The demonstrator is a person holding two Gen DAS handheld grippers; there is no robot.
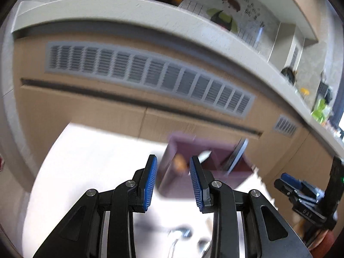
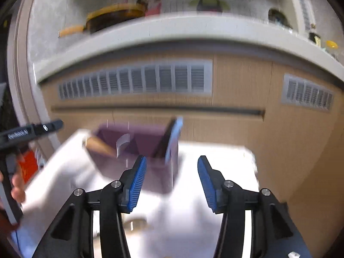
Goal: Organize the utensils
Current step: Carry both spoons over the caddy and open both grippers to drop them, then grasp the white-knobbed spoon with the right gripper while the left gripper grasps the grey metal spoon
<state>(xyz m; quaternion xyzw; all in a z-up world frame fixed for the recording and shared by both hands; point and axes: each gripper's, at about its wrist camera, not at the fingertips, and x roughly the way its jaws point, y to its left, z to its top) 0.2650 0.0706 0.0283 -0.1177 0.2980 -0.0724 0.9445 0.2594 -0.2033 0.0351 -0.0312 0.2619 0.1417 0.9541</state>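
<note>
Left wrist view has the left gripper (image 1: 173, 164) with its blue-padded jaws apart and nothing between them, aimed at a purple utensil holder (image 1: 185, 148) standing on the white bench (image 1: 90, 154) at twelve o'clock. From the holder's open top stick a wooden handle (image 1: 180, 163), a pale utensil tip (image 1: 204, 155) and a dark flat tool with a blue edge (image 1: 237, 157) leaning toward two o'clock. Blurred metal utensils (image 1: 180, 234) lie on the bench low between the jaws. At nine and ten o'clock the bench top is bare out to its far edge, which meets the tan cabinet front (image 1: 107, 111). Right wrist view shows the right gripper (image 2: 172, 161) released, jaws wide and empty, the holder (image 2: 137, 142) at eleven o'clock, bare bench at one o'clock up to its right edge, and the left gripper (image 2: 32, 130) in a hand (image 2: 18, 185) at nine.
</note>
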